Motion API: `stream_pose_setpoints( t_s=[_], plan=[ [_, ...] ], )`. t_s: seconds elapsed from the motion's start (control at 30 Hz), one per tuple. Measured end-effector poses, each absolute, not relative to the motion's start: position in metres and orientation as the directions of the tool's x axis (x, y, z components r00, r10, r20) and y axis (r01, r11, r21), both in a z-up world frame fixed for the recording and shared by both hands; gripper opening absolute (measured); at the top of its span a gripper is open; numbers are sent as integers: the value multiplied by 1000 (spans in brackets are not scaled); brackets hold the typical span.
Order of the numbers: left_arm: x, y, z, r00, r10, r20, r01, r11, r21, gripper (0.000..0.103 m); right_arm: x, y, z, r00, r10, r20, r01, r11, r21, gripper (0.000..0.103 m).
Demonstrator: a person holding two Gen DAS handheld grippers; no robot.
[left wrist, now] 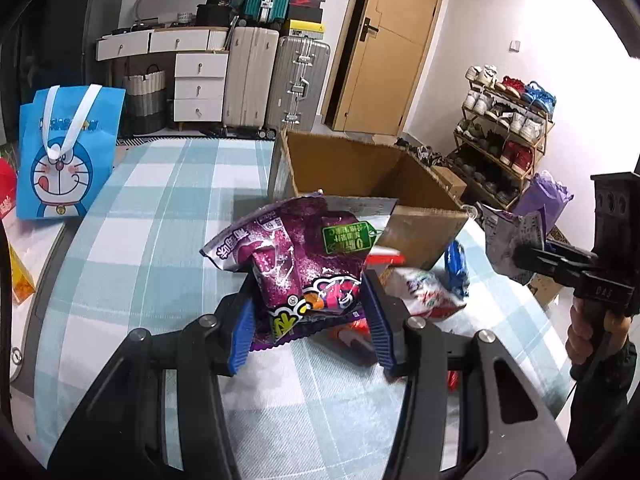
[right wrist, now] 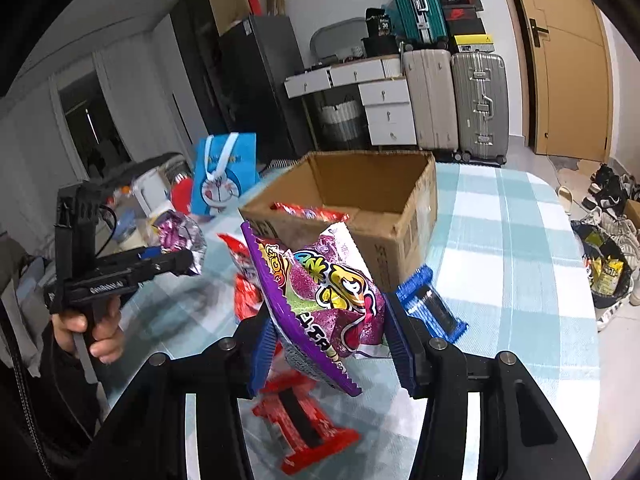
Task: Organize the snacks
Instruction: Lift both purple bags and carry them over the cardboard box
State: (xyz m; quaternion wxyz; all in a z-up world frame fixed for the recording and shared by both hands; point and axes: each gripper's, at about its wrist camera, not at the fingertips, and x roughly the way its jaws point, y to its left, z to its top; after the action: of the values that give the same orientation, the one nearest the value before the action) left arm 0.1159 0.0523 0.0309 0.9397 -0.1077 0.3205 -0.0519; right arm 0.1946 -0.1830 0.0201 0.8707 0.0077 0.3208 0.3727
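My left gripper [left wrist: 308,320] is shut on a purple snack bag [left wrist: 300,256] and holds it above the checked tablecloth, just in front of the open cardboard box [left wrist: 360,168]. It also shows in the right wrist view [right wrist: 188,260], holding its crumpled purple bag [right wrist: 180,236]. My right gripper [right wrist: 328,340] is shut on a second purple snack bag [right wrist: 328,288], held up near the box [right wrist: 400,216]. It also shows in the left wrist view [left wrist: 516,256] with its bag [left wrist: 512,236]. A red snack pack [right wrist: 308,212] lies inside the box.
Red packs [right wrist: 304,428] and a blue pack [right wrist: 432,304] lie on the table [right wrist: 520,240] by the box. A blue Doraemon bag [left wrist: 64,152] stands at the left. Suitcases [left wrist: 276,80], white drawers and a shoe rack [left wrist: 504,136] stand beyond the table.
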Motion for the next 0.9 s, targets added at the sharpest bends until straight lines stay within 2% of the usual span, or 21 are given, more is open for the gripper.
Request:
stream_pose_setpoints(
  t_s=[0.57,0.9],
  plan=[
    [169,27,70,803,-170,-571,75,979,-187,46,218,-170,55,586,666,-462,-605,739,298,50],
    [223,12,77,797,-181,-576,91,979,-182,46,252,-154,58,584,656,-478,-588,748,308,50]
  ],
)
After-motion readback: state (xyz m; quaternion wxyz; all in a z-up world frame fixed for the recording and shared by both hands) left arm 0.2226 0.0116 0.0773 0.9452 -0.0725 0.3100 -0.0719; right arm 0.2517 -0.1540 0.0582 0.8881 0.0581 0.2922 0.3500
